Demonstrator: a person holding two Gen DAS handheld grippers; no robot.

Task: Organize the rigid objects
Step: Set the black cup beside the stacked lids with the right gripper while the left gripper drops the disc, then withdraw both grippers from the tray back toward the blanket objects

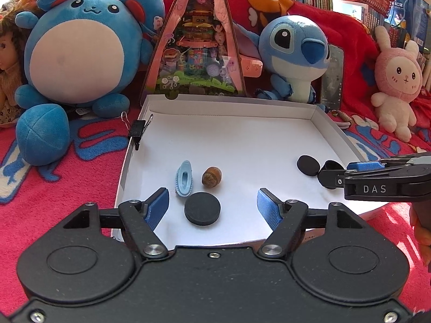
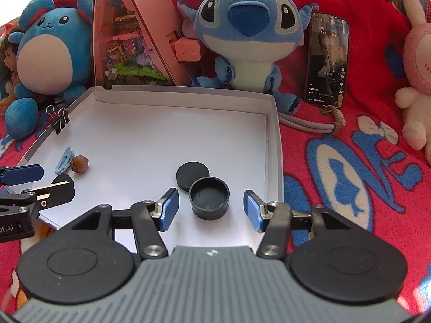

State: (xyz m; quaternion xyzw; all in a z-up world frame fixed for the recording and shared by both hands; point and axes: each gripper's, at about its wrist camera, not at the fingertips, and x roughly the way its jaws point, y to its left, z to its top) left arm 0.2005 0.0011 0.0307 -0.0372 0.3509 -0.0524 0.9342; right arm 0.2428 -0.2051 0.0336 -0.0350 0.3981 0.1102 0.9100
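A white cardboard tray (image 1: pixel 242 129) (image 2: pixel 161 123) lies on a red blanket. In the left wrist view my left gripper (image 1: pixel 212 204) is open, and a black disc (image 1: pixel 202 209) rests on the tray floor between its blue pads without touching them. A light blue clip (image 1: pixel 184 178) and a brown acorn (image 1: pixel 212 177) lie just beyond the disc. In the right wrist view my right gripper (image 2: pixel 211 210) is open around a black round cup (image 2: pixel 209 198), clear of both pads. Another black disc (image 2: pixel 192 175) leans against the cup's far side.
A black binder clip (image 1: pixel 138 130) (image 2: pixel 60 122) grips the tray's left wall. Behind the tray stand a round blue plush (image 1: pixel 78 51), a pink toy box (image 1: pixel 199 40), a blue big-eyed plush (image 2: pixel 247 27), a phone (image 2: pixel 327 59) and a pink rabbit plush (image 1: pixel 396 80).
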